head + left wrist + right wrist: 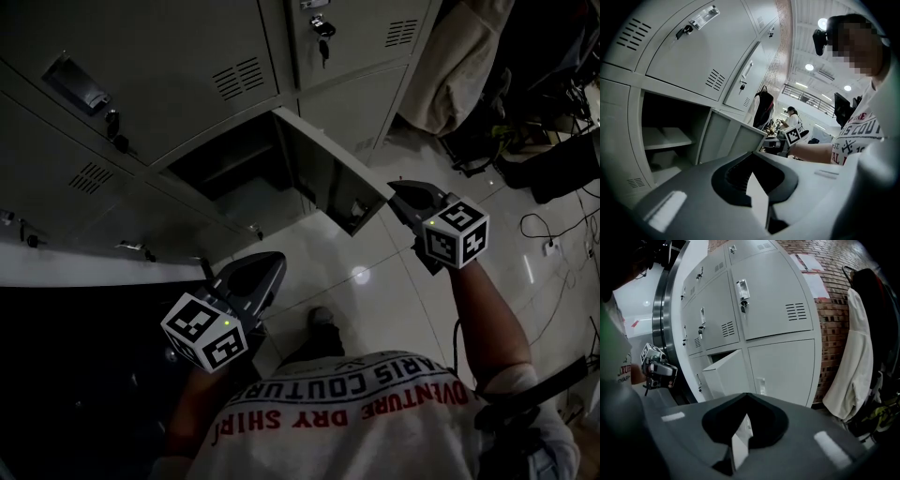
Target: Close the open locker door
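Dark grey right gripper (398,195) was held out on a straight forearm, jaws together, empty, beside the open pale-grey metal locker door (328,169), left gripper (267,272) hung lower, likewise closed.

In the frame's centre the open locker door (323,169) stands out over the floor (394,300). Free room lies right of it, where the right gripper (398,192) is near its edge.

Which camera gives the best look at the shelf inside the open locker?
The left gripper view: it looks straight into the compartment, where the shelf is lit and plain. The head view sees it from above, dark and faint. The right gripper view shows only the outer face of the open door.
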The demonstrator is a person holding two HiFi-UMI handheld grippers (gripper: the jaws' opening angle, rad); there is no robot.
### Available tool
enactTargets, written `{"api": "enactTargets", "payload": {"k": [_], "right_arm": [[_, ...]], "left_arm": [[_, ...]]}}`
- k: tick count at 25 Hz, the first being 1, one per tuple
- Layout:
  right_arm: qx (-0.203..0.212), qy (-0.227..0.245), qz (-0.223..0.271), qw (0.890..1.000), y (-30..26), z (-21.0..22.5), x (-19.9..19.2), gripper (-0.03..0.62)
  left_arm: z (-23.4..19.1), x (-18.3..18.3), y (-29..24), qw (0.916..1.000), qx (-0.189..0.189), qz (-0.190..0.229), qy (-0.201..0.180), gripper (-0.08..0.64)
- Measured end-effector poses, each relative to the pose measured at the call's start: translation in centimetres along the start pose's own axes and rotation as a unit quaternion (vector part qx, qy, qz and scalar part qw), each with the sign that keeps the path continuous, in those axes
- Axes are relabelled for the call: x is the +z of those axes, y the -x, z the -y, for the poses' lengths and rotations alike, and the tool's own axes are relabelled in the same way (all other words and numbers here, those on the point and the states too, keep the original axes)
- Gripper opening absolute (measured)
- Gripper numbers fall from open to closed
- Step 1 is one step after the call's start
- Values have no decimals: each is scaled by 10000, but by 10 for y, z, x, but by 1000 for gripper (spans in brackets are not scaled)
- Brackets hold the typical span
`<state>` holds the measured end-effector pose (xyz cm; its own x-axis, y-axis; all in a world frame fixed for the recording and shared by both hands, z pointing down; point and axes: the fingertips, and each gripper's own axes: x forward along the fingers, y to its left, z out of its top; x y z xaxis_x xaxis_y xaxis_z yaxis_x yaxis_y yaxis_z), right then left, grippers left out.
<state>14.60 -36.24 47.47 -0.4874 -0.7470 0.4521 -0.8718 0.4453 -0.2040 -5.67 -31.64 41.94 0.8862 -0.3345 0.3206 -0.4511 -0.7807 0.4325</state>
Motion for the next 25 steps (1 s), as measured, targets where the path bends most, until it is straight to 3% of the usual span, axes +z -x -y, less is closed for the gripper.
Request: {"api": "enactTargets", "payload": {"k": [8,18,25], "right_arm": [[522,514,-143,9972,-19,-64,-7,-3],[1344,705,7,9884,-77,-150,17,-3],[1584,731,-136,9846,-138,-184,37,-3]], "left_arm": [[-10,-2,3,10000,-73,32,42,5],[-41,3,47,9985,415,296,223,5],[-66,8,91,9935,779,720,405,5]]}}
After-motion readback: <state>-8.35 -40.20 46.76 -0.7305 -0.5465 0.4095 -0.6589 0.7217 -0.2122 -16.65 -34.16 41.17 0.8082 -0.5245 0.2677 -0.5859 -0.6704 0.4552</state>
